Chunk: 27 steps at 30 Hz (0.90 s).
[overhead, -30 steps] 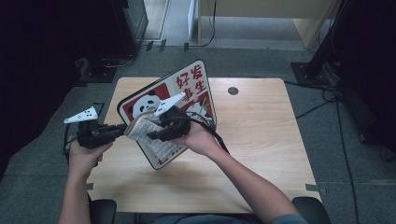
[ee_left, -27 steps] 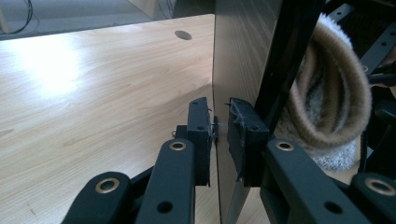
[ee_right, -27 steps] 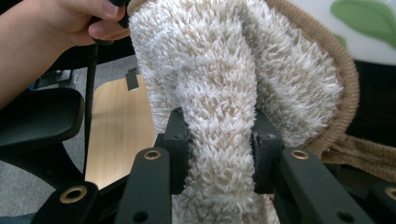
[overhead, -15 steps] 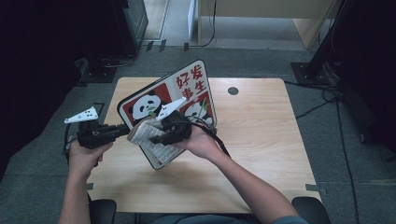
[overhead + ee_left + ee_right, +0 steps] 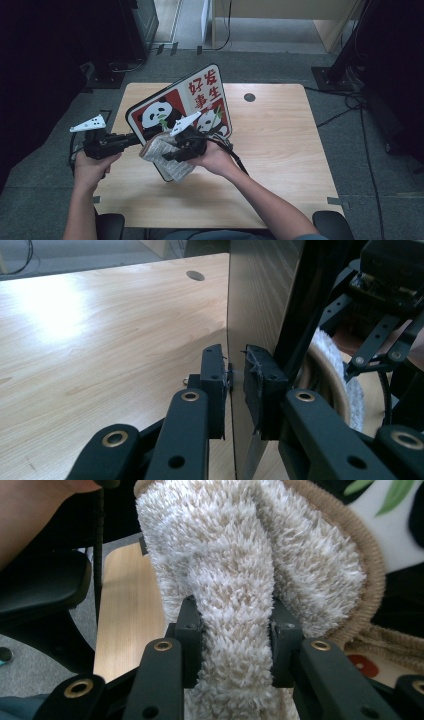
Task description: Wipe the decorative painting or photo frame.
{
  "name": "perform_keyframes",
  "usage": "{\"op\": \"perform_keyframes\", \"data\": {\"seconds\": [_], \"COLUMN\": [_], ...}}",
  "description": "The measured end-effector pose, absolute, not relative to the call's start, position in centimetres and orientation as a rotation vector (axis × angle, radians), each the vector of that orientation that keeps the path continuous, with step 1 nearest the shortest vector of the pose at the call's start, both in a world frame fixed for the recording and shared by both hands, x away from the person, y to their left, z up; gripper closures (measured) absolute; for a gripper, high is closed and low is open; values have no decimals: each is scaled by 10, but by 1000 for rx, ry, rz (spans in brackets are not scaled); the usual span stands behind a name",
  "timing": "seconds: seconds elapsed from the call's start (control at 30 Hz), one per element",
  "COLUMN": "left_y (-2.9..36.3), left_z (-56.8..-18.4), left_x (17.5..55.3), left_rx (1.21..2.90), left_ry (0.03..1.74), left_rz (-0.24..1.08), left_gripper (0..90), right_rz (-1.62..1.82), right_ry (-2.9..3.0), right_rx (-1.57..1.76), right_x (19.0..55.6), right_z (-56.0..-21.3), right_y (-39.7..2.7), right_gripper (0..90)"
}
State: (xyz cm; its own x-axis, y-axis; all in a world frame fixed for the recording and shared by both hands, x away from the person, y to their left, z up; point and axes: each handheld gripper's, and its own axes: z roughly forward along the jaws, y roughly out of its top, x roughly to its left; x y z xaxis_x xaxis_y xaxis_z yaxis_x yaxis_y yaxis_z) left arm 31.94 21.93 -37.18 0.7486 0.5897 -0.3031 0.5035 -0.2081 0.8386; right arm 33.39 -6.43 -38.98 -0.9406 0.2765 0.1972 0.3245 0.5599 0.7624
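I am clamping the panda board (image 5: 200, 97) upright with my left hand-held gripper (image 5: 235, 382) while my right hand-held gripper (image 5: 232, 630), gripping the fluffy cloth (image 5: 240, 555), is wiping its lower face, with most still unwiped.

A light wooden table (image 5: 280, 150) with rounded corners stands on grey floor (image 5: 380, 200). A dark round cable hole (image 5: 249, 97) sits near its far edge.
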Motion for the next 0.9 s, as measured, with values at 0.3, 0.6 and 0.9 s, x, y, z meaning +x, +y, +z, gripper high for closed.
{"op": "perform_keyframes", "data": {"seconds": [0.3,0.6,0.9], "left_y": [219,218,218], "left_z": [-372,-373,-374], "left_x": [319,319,318], "left_rx": [1859,1861,1858], "left_ry": [843,846,848], "left_rz": [98,100,102], "left_gripper": [794,794,795], "right_rz": [-1357,-1380,-1376], "right_ry": [-2709,-2688,-2671], "right_rx": [-520,-513,-501], "right_x": [331,328,327], "right_z": [-408,-422,-438], "right_y": [-68,-71,-75], "right_gripper": [672,672,672]}}
